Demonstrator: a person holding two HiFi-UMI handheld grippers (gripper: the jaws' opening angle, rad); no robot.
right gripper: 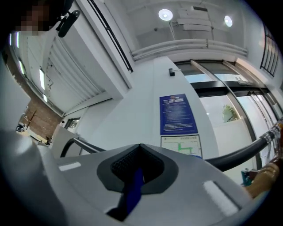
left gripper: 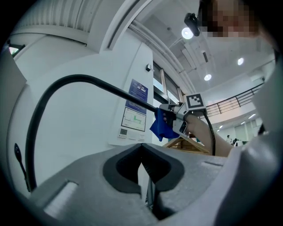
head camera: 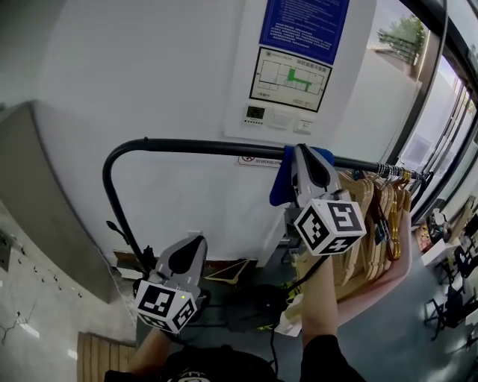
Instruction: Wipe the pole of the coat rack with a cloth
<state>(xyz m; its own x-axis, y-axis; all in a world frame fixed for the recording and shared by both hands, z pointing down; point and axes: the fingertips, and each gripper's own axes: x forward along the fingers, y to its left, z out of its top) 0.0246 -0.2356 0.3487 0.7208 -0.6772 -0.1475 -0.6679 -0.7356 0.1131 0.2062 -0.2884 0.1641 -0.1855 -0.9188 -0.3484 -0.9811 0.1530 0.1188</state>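
The coat rack's black pole [head camera: 202, 147] runs level across the head view and bends down at its left end. My right gripper [head camera: 302, 151] is raised against the pole, shut on a blue cloth [head camera: 283, 183] that hangs at the pole. In the right gripper view the blue cloth [right gripper: 132, 192] is pinched between the shut jaws, and the pole [right gripper: 239, 154] passes just beyond them. My left gripper [head camera: 196, 242] is low at the left, below the pole, shut with nothing in it. The left gripper view shows the pole [left gripper: 88, 80] and the cloth [left gripper: 160, 126] from below.
Several wooden hangers [head camera: 382, 216] hang on the pole's right part, close to the right gripper. A white wall with a floor plan sign [head camera: 290, 77] and a blue notice [head camera: 302, 22] is behind the rack. A dark bag [head camera: 254, 306] lies on the floor below.
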